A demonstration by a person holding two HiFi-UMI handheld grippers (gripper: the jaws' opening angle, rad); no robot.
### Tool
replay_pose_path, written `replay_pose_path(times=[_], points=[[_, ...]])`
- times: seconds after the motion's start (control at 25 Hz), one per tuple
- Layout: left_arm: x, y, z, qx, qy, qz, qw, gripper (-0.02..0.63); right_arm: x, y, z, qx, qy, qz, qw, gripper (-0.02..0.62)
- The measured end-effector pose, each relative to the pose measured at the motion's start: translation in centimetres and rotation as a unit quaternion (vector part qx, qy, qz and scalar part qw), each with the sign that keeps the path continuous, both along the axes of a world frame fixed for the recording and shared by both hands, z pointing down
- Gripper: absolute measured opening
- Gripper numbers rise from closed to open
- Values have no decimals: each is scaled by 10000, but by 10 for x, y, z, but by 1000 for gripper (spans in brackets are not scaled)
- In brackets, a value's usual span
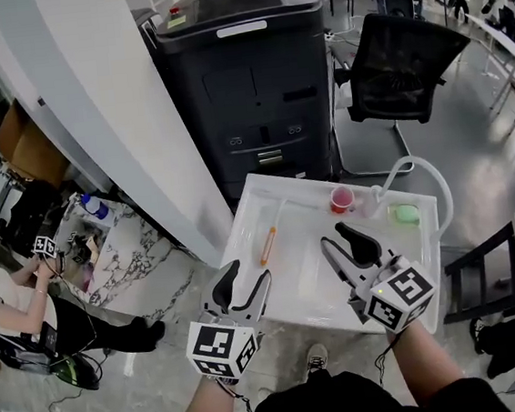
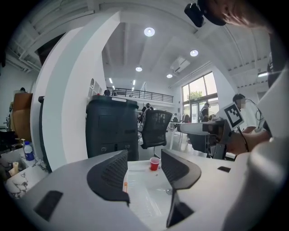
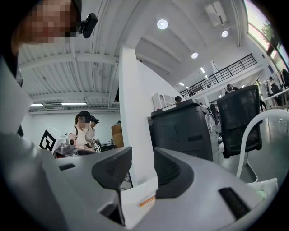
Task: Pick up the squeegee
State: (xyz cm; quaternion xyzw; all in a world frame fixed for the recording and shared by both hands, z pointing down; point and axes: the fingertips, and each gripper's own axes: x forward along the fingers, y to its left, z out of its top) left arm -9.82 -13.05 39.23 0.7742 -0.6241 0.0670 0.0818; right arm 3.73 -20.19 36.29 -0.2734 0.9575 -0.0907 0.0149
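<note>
On the left side of the white sink (image 1: 297, 279), the squeegee (image 1: 268, 244) lies w/ its orange handle running roughly away from the person. It sits just ahead of the left gripper (image 1: 248, 278), a bit to its right; the right gripper (image 1: 335, 237) is farther off. Both sets of jaws stand apart, nothing btwn them. No readable labels anywhere, only square markers on the cubes.

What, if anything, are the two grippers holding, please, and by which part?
Nothing is held: the left gripper and the right gripper both stand open and empty, and the orange-handled tool lies untouched in the basin.
</note>
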Motion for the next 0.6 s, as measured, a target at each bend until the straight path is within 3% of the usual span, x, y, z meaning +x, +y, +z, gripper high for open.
replay_pose_path(times=[0.28,0.6], points=[[14,-39,19,-278,-151,-24,9995,244,12,-20,1,-25,-104,-156,9998,166],[21,-73,45,-620,-266,92,9977,245,26,-38,9,-217,-189,-11,9996,166]])
